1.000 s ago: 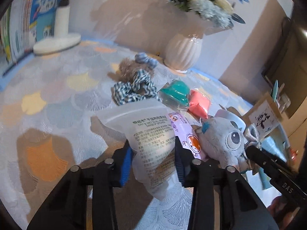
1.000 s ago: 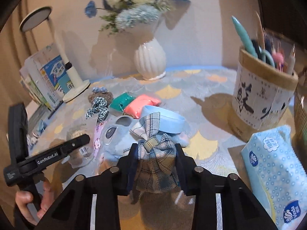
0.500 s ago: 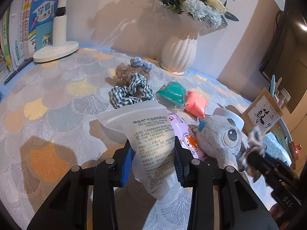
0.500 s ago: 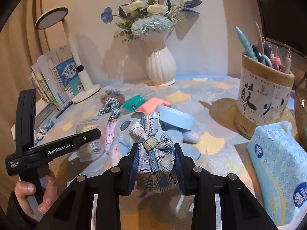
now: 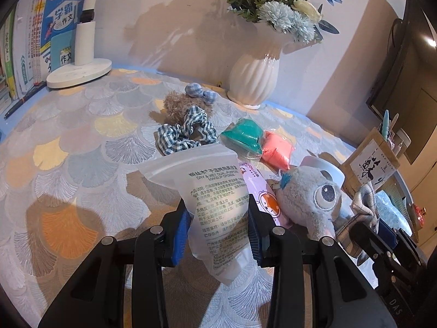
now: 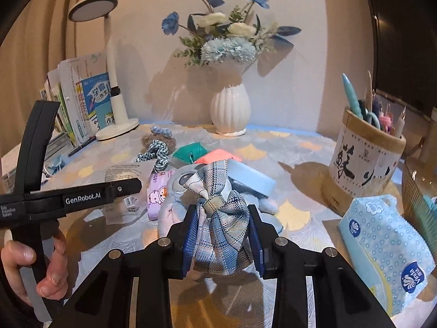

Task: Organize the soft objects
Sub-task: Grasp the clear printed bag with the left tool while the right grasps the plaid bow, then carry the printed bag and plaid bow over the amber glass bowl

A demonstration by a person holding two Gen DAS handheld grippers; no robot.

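Nearest, the left gripper stays clamped, jaws partly closed, on the frosted makeup-sponge pouch, held where it was a second ago above the patterned tablecloth. The right gripper still pinches the plaid bow but has rolled and shifted sideways, so the vase now stands upright. Beyond lie the grey plush toy, then the checked scrunchie, unmoved.

pouch: frosted, glossy plastic
bow: woven plaid cloth
vase: glossy ribbed ceramic
tablecloth: matt textured fabric
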